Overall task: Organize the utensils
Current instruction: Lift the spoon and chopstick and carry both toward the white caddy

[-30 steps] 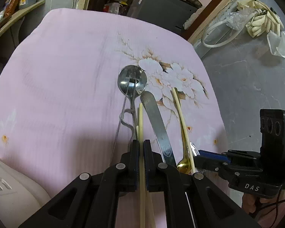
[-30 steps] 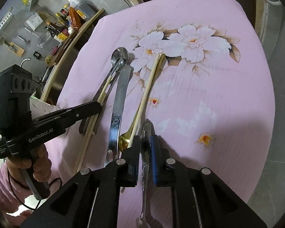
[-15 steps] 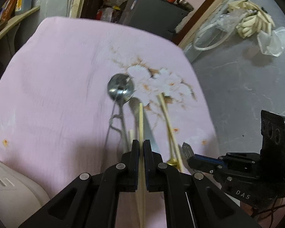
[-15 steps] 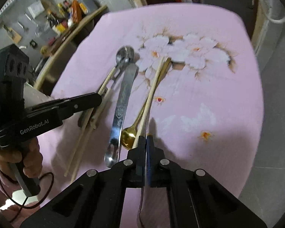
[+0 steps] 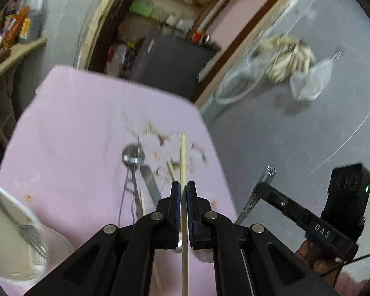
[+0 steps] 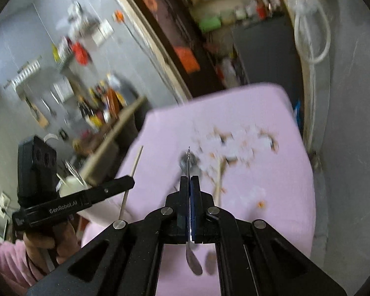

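My left gripper (image 5: 183, 192) is shut on a pale wooden chopstick (image 5: 183, 157) and holds it well above the pink flowered cloth (image 5: 74, 128). My right gripper (image 6: 190, 185) is shut on a silver spoon (image 6: 193, 261), held edge-on with its bowl hanging below the jaws; its handle shows in the left wrist view (image 5: 264, 182). On the cloth lie a large steel spoon (image 5: 133, 155), a steel knife (image 5: 149, 185), a second chopstick (image 5: 142, 203) and another pale stick (image 6: 218, 180). The left gripper (image 6: 128, 181) and its chopstick (image 6: 133, 172) show in the right wrist view.
A white holder (image 5: 9, 241) with a fork (image 5: 34, 236) in it stands at the near left of the cloth. A shelf with bottles (image 5: 14, 29) is at the left, a dark cabinet (image 5: 175, 66) behind the table. The grey floor (image 5: 296, 128) lies to the right.
Both grippers have risen from the cloth, each lifting its utensil. The views now look far higher, with motion blur, and the table appears smaller and farther away.
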Available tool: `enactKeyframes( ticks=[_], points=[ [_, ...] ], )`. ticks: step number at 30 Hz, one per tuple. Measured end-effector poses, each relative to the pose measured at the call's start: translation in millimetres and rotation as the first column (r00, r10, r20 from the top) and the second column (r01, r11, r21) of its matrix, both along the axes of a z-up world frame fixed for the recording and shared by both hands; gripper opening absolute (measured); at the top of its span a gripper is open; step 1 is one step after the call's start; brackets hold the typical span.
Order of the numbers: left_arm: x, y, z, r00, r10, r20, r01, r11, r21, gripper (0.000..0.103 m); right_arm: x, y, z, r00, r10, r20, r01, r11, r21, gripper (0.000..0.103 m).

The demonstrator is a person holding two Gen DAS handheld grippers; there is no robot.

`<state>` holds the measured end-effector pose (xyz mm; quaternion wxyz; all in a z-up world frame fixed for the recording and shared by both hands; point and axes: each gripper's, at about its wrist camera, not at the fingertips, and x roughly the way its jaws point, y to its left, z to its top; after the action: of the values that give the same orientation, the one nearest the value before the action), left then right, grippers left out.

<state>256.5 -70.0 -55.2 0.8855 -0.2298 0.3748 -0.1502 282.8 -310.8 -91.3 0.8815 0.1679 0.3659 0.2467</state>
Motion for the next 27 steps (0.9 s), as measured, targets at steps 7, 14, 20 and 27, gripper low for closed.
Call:
enactKeyframes(
  ticks=[7, 14, 20, 27],
  points=[
    [-23.3, 48.5, 54.7, 0.987, 0.093, 0.134, -0.09, 0.996, -0.026, 0.005, -28.0, 38.2, 72.4, 0.984, -0.056, 0.169, 0.052, 0.998, 0.03, 0.001],
    [-44.6, 121.5, 100.2, 0.952, 0.187, 0.242, -0.191, 0.982, -0.006, 0.005, -51.8, 95.3, 147.2, 0.951, -0.015, 0.309, -0.005, 0.998, 0.063, 0.001],
    [-58.1, 183.8, 118.7, 0.911, 0.253, 0.326, -0.272, 0.962, 0.013, 0.005, -63.0, 154.6, 176.8, 0.925, 0.029, 0.378, -0.065, 0.994, 0.083, 0.001],
    [-50.6, 229.2, 89.0, 0.861, 0.302, 0.409, -0.338, 0.941, 0.018, 0.005, -67.1, 207.8, 154.4, 0.941, 0.009, 0.337, -0.019, 0.999, 0.028, 0.001]
  ],
)
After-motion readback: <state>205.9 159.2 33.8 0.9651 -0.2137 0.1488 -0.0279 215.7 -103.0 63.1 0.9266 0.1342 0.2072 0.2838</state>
